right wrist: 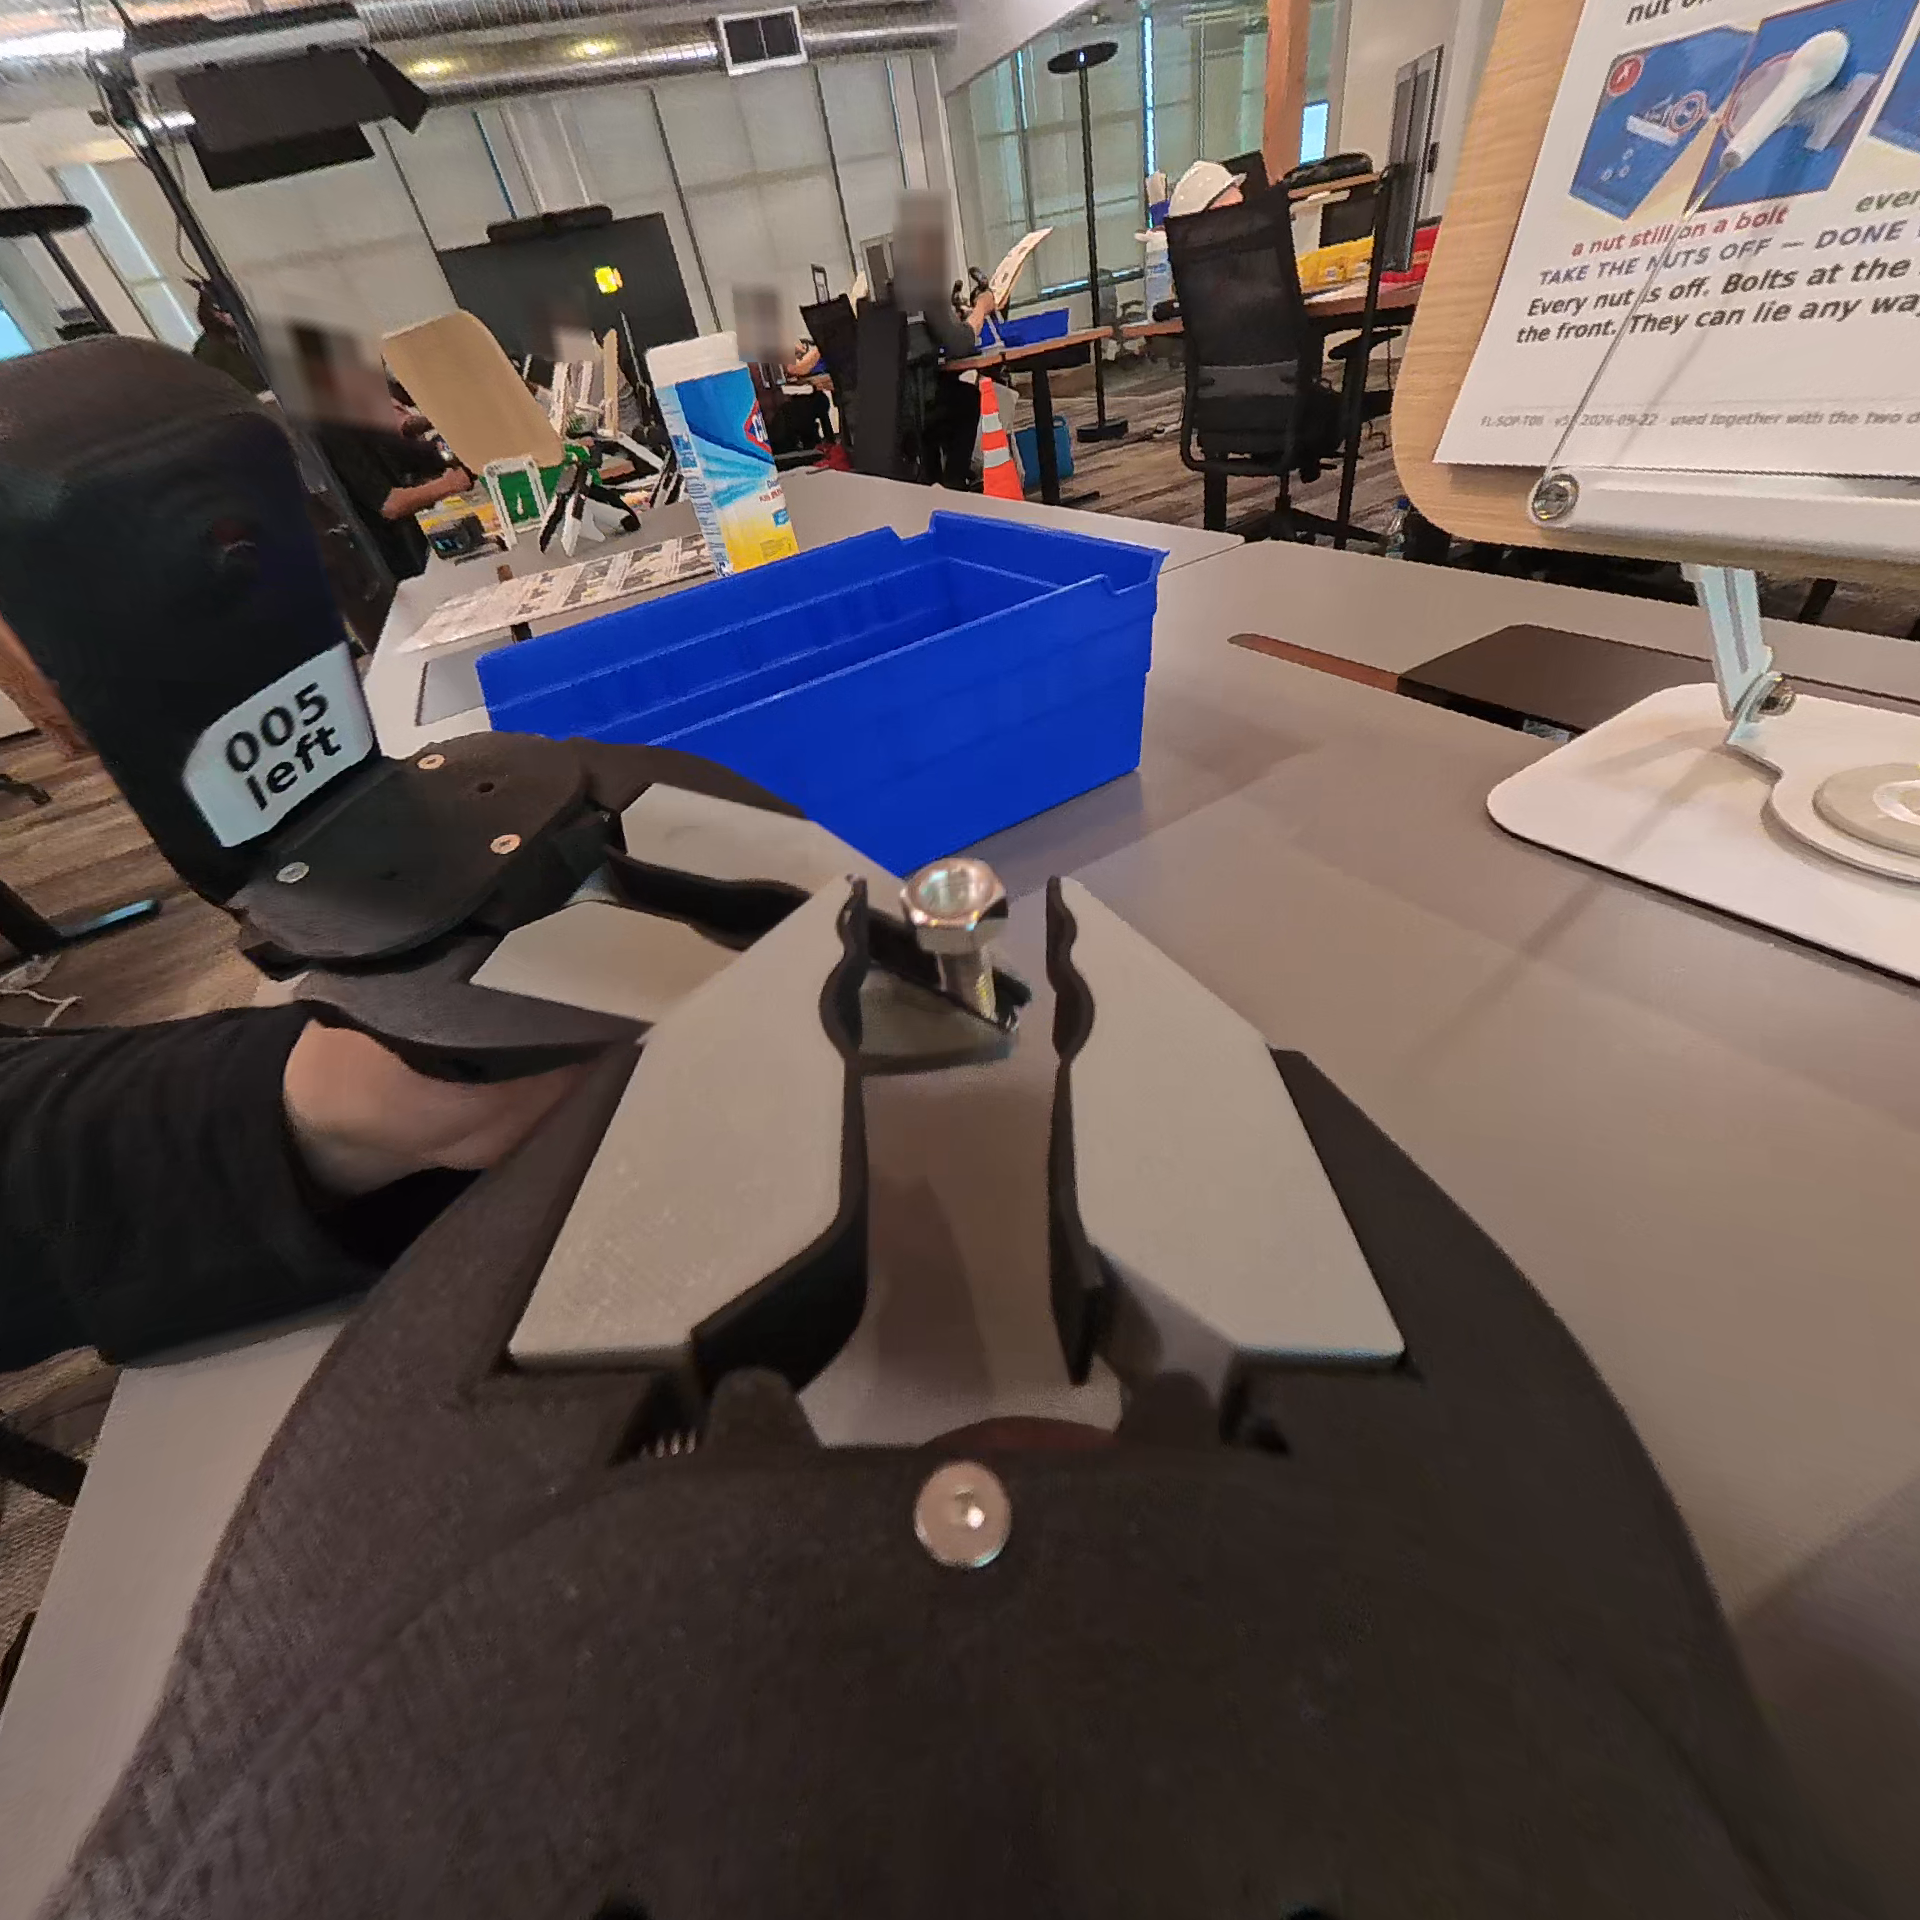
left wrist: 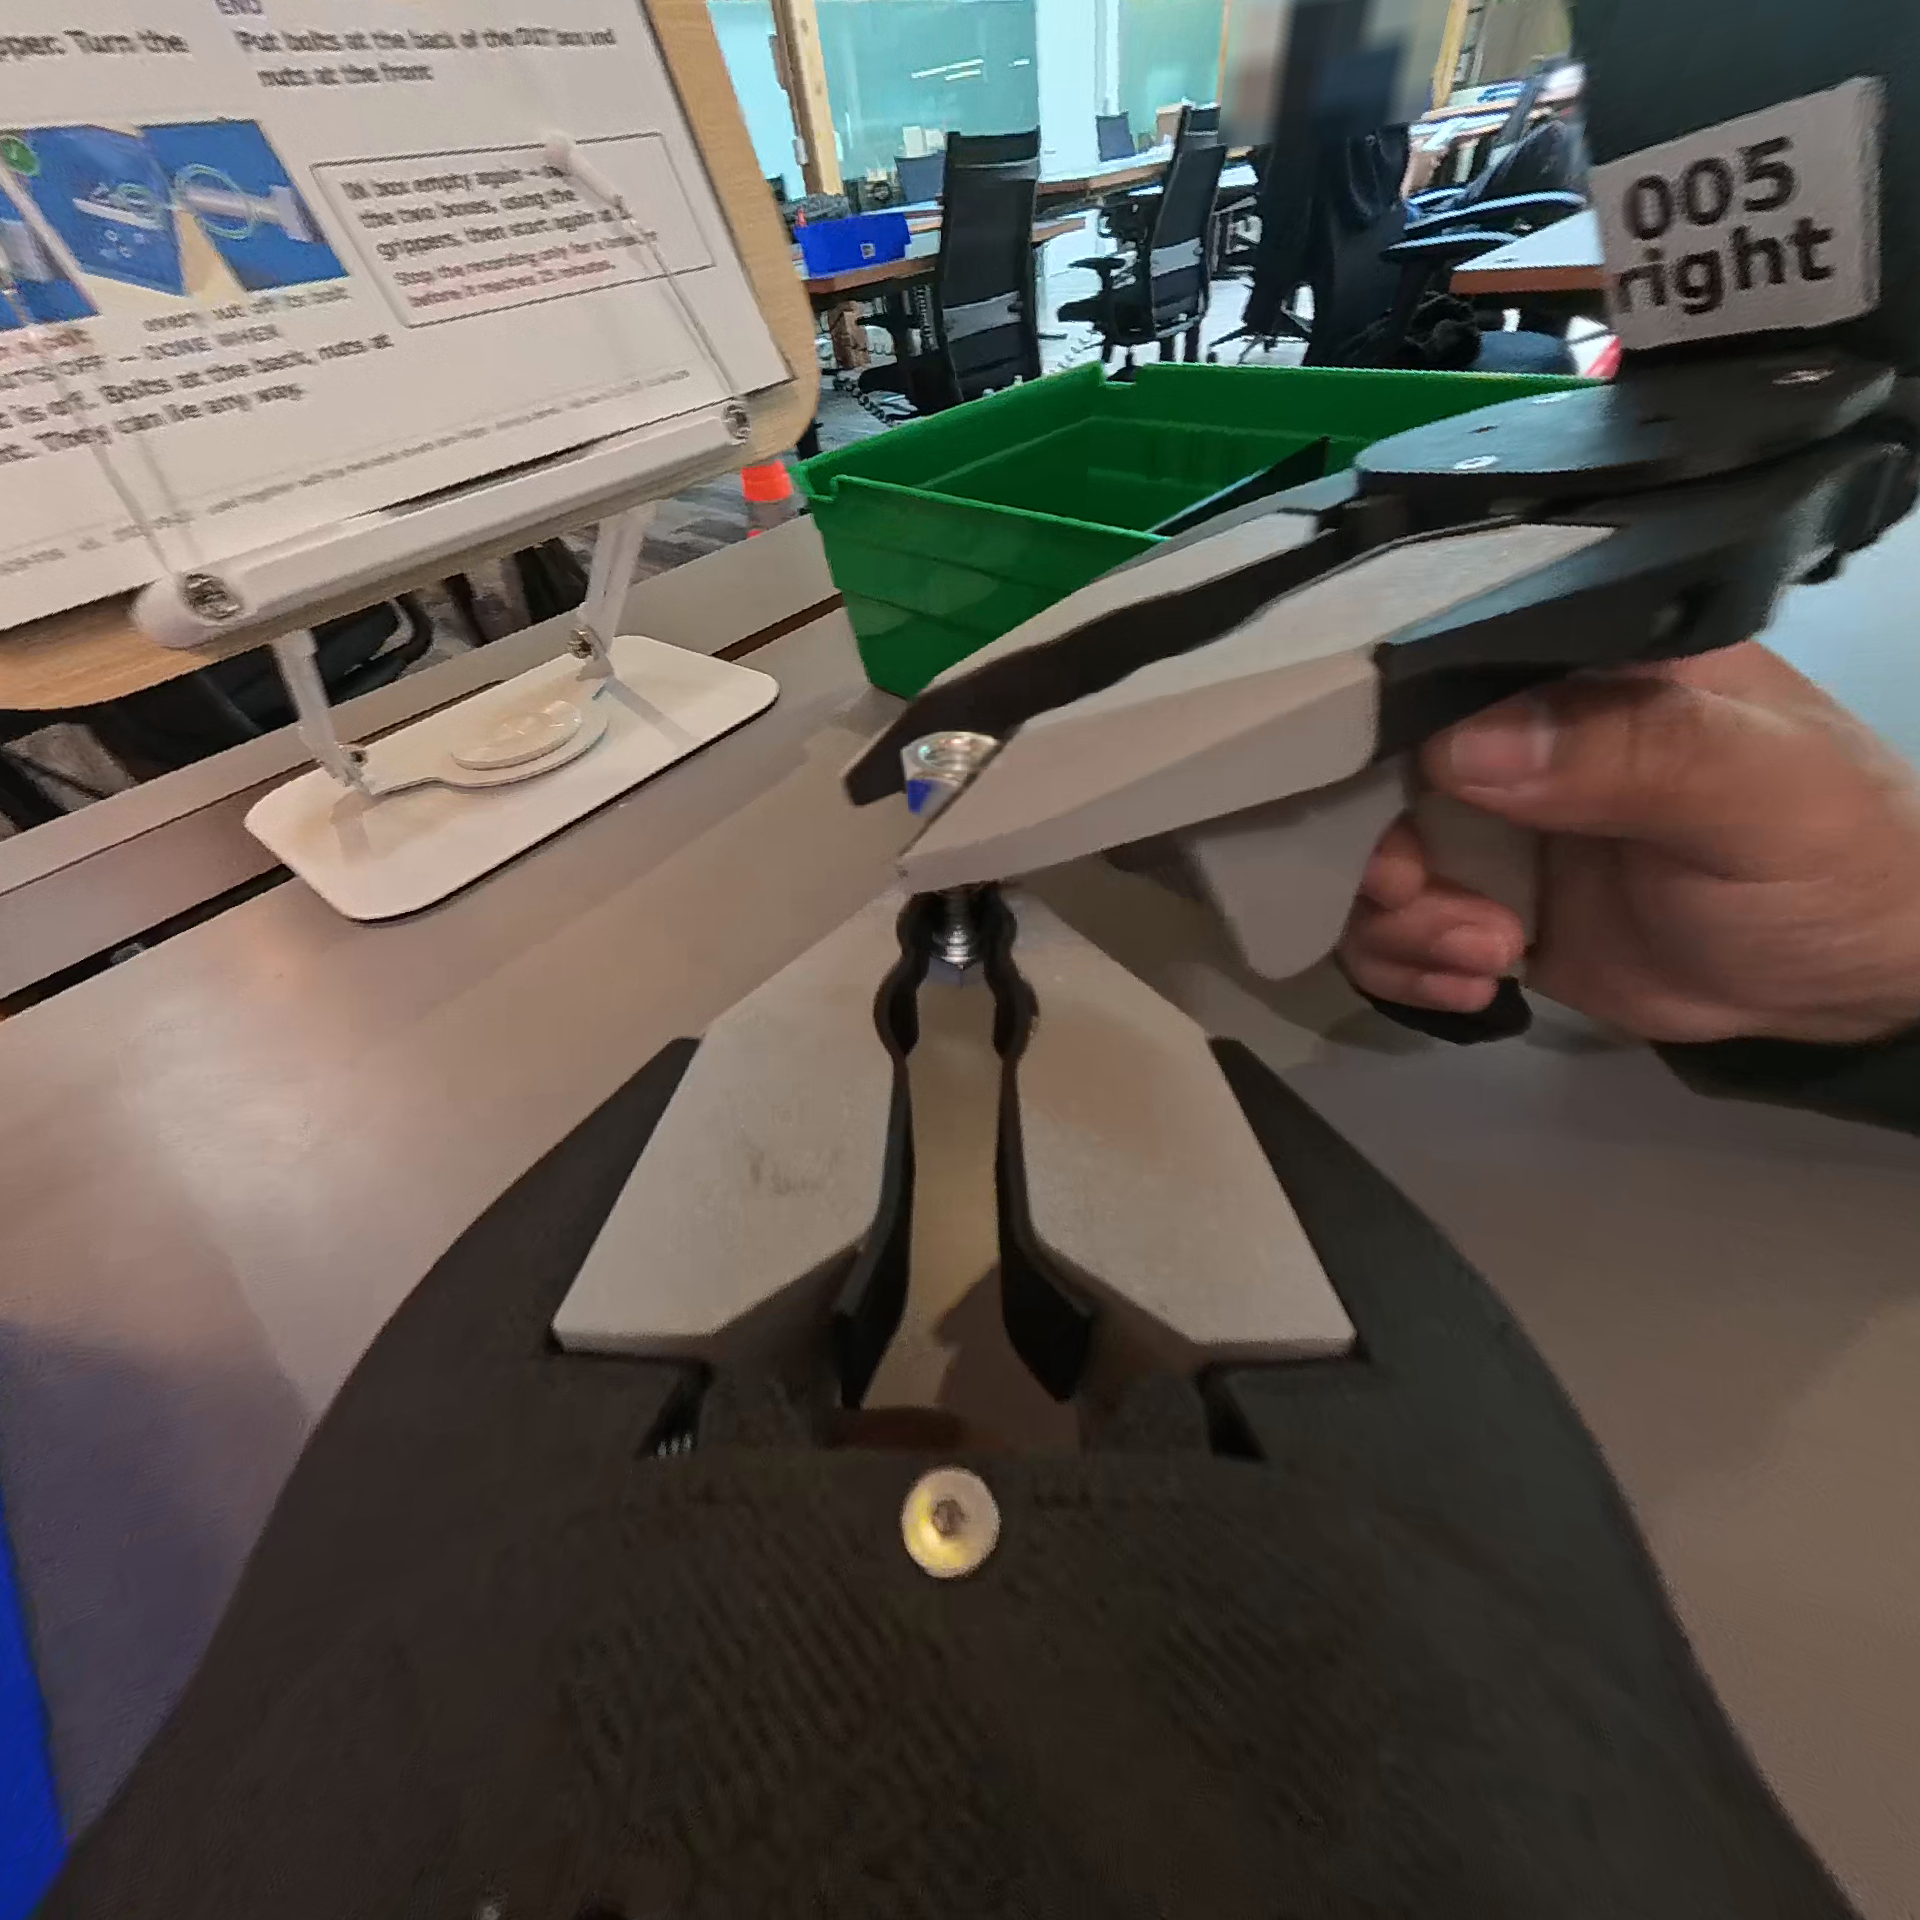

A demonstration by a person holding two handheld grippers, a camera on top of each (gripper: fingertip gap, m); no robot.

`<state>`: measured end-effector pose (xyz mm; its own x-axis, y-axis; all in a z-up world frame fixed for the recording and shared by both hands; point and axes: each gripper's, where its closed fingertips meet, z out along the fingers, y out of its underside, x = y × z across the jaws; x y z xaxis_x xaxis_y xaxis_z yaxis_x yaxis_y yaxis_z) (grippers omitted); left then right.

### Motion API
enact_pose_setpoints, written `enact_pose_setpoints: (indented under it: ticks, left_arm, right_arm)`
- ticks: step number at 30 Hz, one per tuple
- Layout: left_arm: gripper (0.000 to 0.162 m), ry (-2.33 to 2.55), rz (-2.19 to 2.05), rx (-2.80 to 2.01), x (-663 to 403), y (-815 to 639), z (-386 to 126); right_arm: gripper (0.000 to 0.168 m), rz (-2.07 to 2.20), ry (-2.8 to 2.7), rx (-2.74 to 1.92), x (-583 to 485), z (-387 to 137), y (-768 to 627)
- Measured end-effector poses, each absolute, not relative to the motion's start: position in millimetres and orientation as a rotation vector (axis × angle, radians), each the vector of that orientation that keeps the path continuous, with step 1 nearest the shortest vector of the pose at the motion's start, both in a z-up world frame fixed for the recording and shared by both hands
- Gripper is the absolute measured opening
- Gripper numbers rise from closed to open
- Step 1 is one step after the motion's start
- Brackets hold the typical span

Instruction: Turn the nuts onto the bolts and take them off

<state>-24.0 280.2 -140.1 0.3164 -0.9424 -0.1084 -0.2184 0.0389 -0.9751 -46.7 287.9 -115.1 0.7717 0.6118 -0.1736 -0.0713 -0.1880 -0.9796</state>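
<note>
My left gripper (left wrist: 954,951) is shut on the threaded shaft of a silver bolt (left wrist: 956,928) and holds it upright above the grey table (left wrist: 312,1091). A hex nut (left wrist: 945,764) sits at the bolt's top end. My right gripper (left wrist: 883,826) comes in from the right, level with the nut. In the right wrist view the nut (right wrist: 951,906) lies between the tips of my right gripper (right wrist: 954,894), whose jaws stand apart with a small gap on each side. The bolt shaft (right wrist: 971,982) runs down into my left gripper (right wrist: 987,1013), which enters from the left.
A green bin (left wrist: 935,582) stands behind the grippers, with a black divider inside. A blue bin (right wrist: 831,707) stands on the other side. An instruction sheet on a white stand (left wrist: 520,769) is at the back. A wipes canister (right wrist: 717,457) stands beyond the blue bin. Only a small space, under 4 cm, lies between the two pairs of fingers.
</note>
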Motion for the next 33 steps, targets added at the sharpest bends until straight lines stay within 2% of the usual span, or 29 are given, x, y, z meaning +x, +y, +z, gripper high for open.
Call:
enact_pose_setpoints:
  ticks: [12, 21, 33]
  left_arm:
    - [0.006, 1.111, -0.749, -1.477, -29, 289, -142]
    - [0.006, 1.219, -0.840, -1.408, -16, 260, -141]
    - [0.006, 1.205, -0.868, -1.413, -18, 262, -138]
  right_arm:
    - [0.028, 0.547, -0.472, -1.661, -52, -117, 287]
    - [0.013, 0.594, -0.478, -1.658, -54, -116, 285]
    - [0.012, 0.588, -0.470, -1.652, -51, -112, 287]
